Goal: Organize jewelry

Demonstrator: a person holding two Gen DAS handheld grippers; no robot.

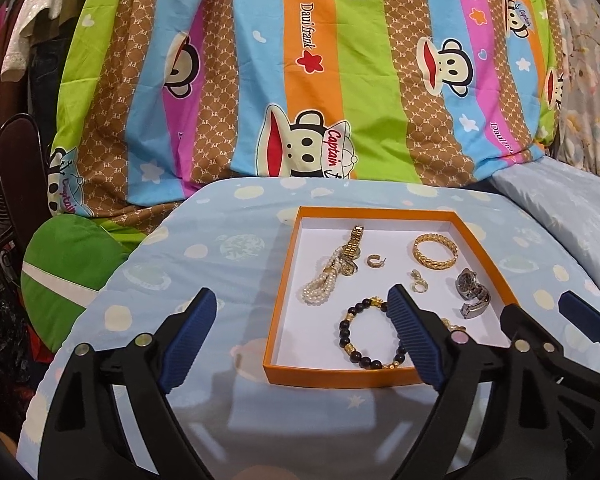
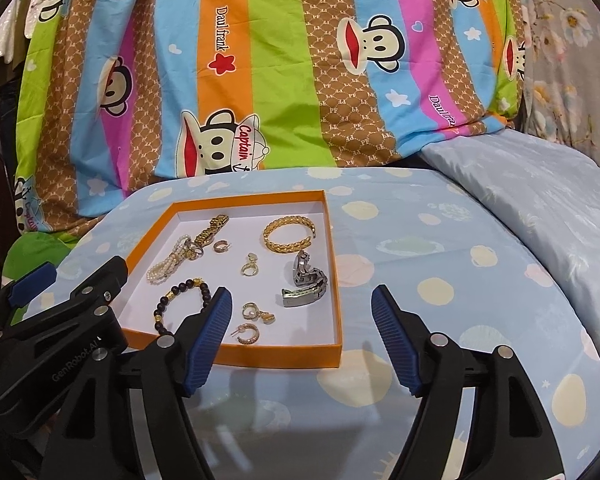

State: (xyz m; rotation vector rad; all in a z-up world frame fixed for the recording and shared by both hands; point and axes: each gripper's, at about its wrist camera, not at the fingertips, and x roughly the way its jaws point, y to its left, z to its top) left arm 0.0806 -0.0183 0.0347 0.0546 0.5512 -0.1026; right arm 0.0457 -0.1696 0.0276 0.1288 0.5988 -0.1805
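We hold both grippers, left (image 1: 300, 312) and right (image 2: 302, 306), released with jaws wide and nothing between them, low over the near edge of the orange tray (image 2: 332, 240). All the jewelry we can see lies inside it: pearl strand (image 2: 168, 264) touching the gold watch (image 2: 210, 232), bangle (image 2: 288, 234), bead bracelet (image 2: 180, 304), steel watch (image 2: 306, 284) and earrings (image 2: 256, 322) lying apart. That fits a sorted tray or one awaiting sorting, so any pick should be narrow, from above, on one piece only.

Both grippers side by side at near edge, fingers pointing to far side. Left gripper (image 1: 300, 330) jaws spread wide, holding nothing. Right gripper (image 2: 302, 328) same: wide apart, nothing between.
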